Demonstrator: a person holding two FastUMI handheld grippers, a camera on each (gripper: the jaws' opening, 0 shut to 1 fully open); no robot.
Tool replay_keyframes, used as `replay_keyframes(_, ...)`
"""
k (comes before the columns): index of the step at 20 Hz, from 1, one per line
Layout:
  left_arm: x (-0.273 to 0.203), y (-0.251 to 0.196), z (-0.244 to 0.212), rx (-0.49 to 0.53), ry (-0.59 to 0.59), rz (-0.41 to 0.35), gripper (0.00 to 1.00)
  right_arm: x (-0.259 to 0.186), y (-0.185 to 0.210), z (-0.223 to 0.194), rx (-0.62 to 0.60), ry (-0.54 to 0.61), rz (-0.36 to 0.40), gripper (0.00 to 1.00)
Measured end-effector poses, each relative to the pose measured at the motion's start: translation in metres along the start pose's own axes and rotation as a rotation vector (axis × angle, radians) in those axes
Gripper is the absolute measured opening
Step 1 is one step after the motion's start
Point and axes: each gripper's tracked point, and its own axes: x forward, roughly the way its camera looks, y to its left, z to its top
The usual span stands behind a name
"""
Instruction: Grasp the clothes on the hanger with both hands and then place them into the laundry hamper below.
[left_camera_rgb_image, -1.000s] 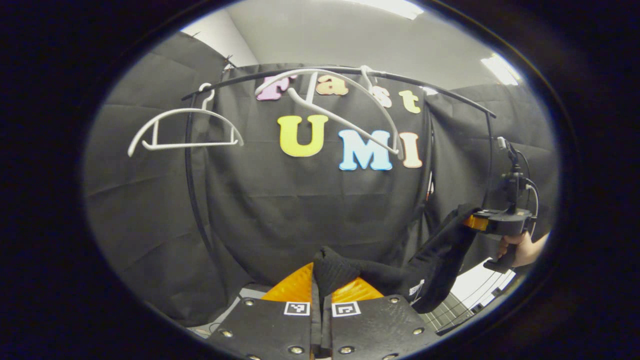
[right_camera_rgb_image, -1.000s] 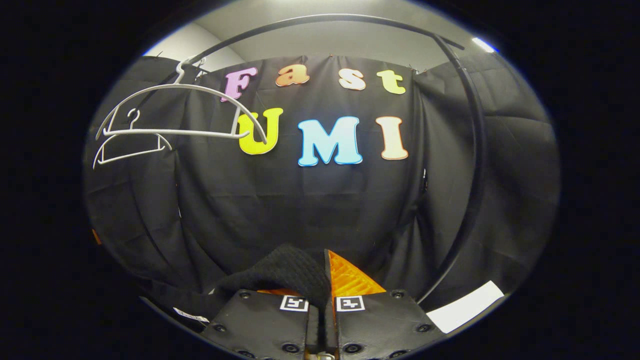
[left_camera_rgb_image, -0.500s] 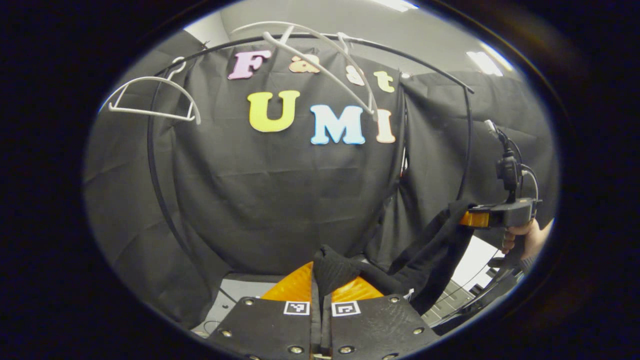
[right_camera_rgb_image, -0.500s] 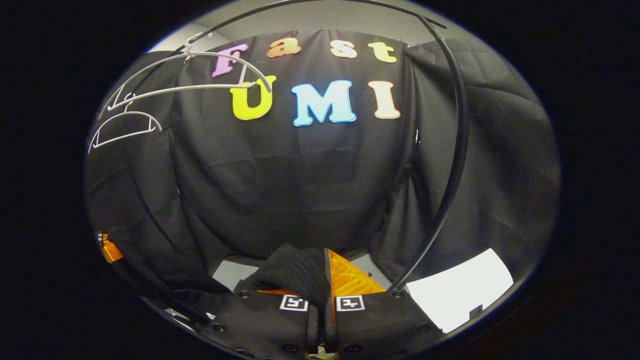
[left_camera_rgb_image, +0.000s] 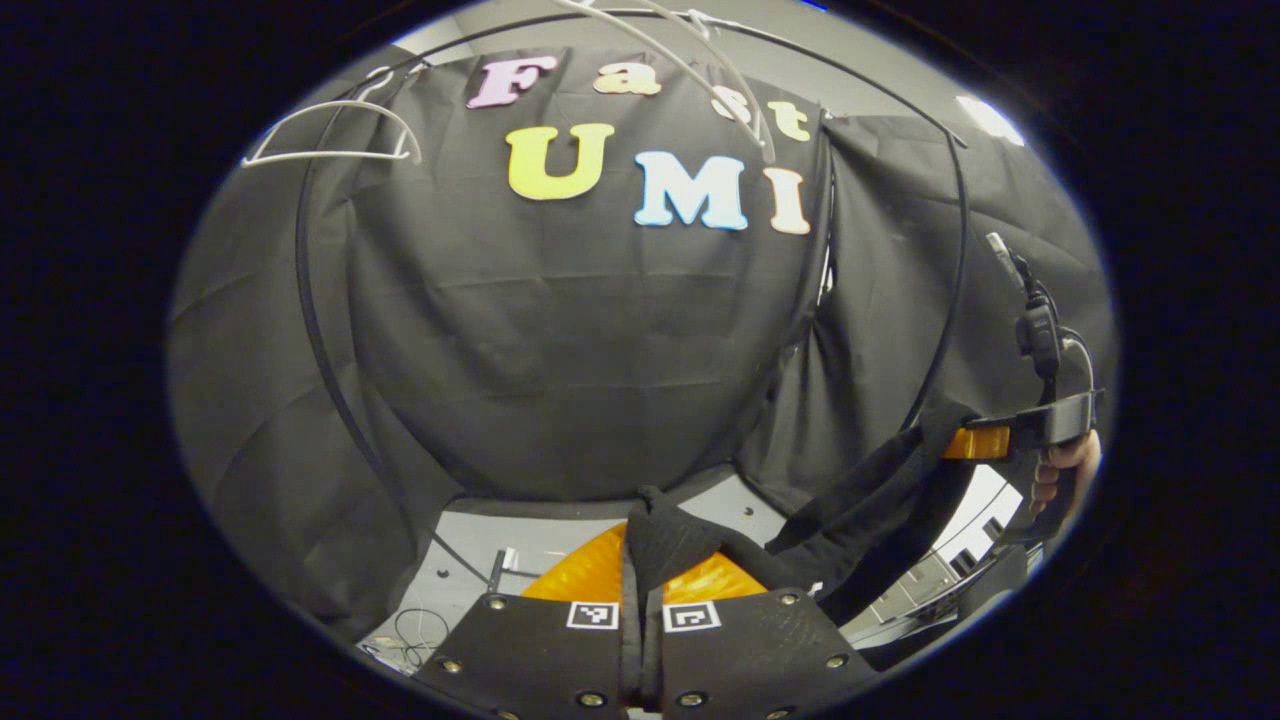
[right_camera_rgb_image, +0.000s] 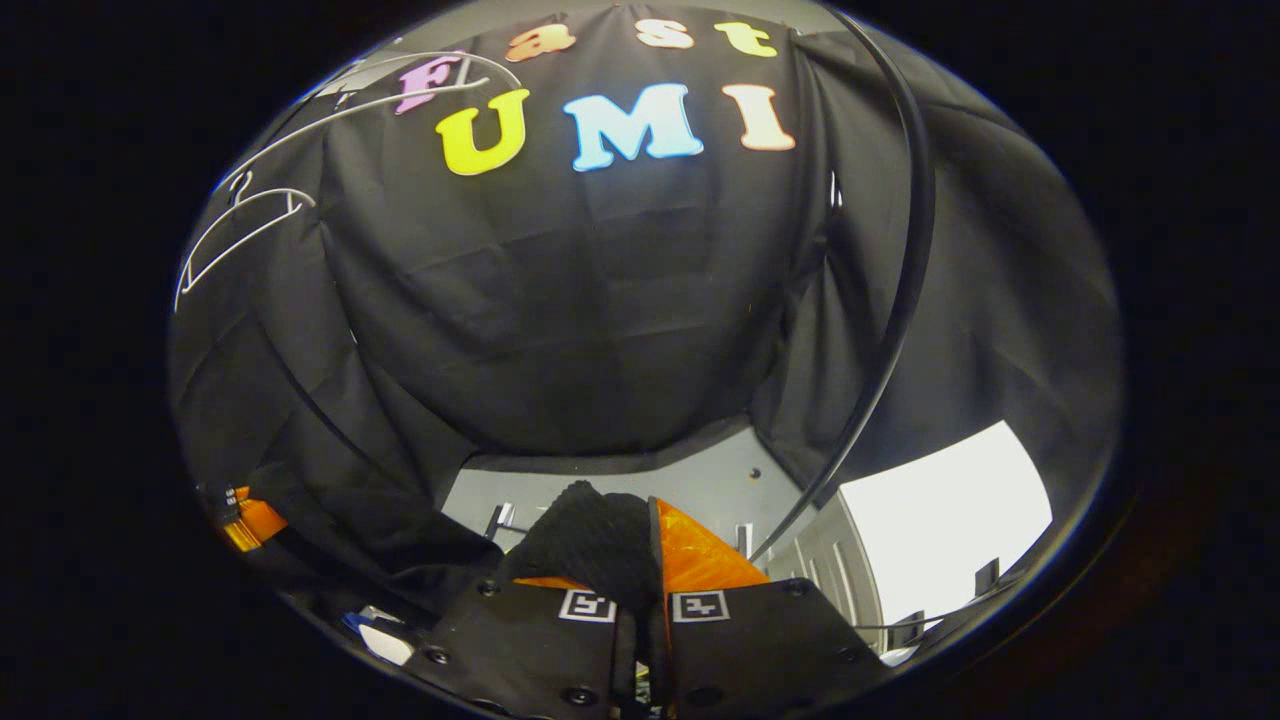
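At six o'clock in each view, the left gripper (left_camera_rgb_image: 643, 570) and right gripper (right_camera_rgb_image: 640, 560) each clamp the black garment (left_camera_rgb_image: 860, 510), already off its white hanger (left_camera_rgb_image: 330, 130); lowering it into the unseen hamper remains

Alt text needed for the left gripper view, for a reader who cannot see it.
The left gripper is shut on a black garment that stretches rightward to the right gripper, held by a hand. Above, empty white hangers hang on a black rack.
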Motion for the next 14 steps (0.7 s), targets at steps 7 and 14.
replay_keyframes(7,0.016,-0.004,-0.029,0.000,0.077,0.011,0.02,0.026,0.008,-0.032,-0.033,0.056,-0.019,0.10)
replay_keyframes(14,0.028,0.003,-0.034,-0.065,0.137,0.035,0.02,0.032,0.009,-0.060,0.005,0.144,-0.016,0.11)
